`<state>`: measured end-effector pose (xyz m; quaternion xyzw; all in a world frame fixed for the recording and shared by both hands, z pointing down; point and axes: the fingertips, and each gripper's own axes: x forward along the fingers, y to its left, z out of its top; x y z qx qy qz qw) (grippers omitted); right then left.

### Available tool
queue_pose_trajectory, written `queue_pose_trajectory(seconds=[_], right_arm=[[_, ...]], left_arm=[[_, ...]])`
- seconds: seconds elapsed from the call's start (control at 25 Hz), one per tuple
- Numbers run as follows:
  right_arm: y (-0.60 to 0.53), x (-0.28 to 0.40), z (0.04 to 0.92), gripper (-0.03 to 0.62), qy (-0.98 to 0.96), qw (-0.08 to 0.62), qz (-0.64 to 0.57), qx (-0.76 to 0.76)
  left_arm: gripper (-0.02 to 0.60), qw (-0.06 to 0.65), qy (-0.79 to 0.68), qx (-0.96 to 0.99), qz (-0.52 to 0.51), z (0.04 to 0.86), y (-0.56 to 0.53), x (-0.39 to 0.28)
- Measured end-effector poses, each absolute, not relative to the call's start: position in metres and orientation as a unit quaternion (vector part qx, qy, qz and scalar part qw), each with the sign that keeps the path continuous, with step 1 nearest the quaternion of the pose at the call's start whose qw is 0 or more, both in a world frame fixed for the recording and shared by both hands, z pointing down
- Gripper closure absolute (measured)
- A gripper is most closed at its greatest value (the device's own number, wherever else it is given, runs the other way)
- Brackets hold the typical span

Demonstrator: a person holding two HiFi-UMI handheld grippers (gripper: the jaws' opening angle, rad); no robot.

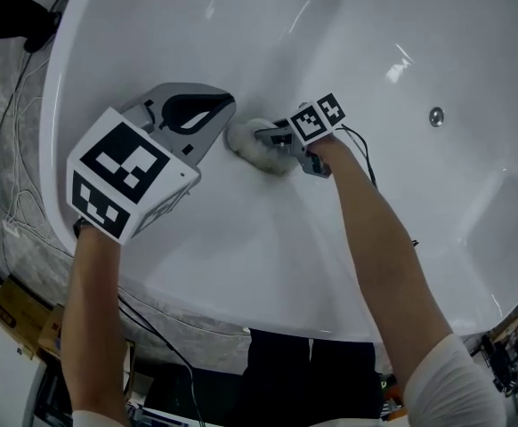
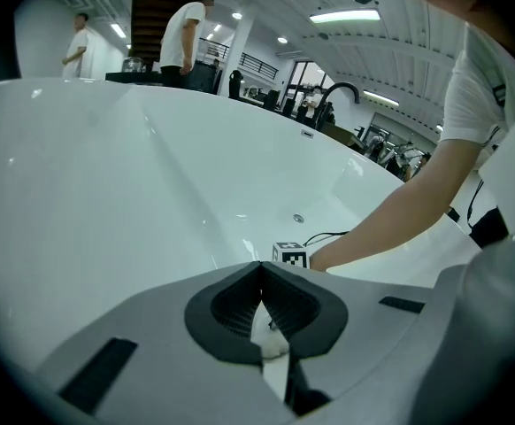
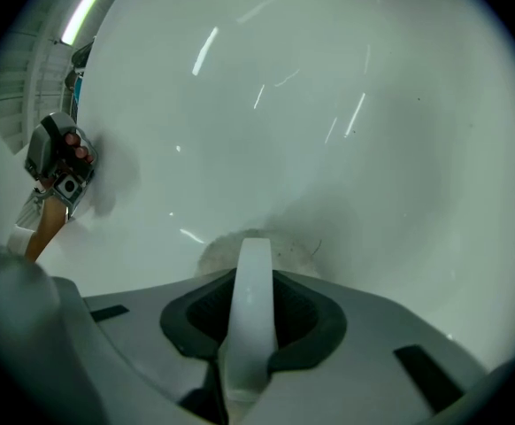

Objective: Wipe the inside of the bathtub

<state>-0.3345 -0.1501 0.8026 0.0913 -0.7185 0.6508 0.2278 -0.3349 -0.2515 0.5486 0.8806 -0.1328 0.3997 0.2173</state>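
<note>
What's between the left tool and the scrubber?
Nothing. The head view shows only a strip of bare tub between the shut left tool and the scrubber, which the right tool grips by its handle.

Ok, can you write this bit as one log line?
right gripper: shut on scrubber handle | scrubber: pad against bathtub wall | left gripper: shut, empty

Broad open bathtub (image 1: 437,203) surface to the right; left gripper (image 1: 226,107) close beside white pad (image 1: 257,149).
</note>
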Motion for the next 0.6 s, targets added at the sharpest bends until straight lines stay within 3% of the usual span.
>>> queue_pose_trajectory(seconds=[0.6], right_arm=[[-0.123, -0.291, 0.815, 0.499, -0.696, 0.255, 0.666, 0.089]], left_arm=[[0.571, 0.221, -0.131, 0.884, 0.391, 0.542, -0.251, -0.332]])
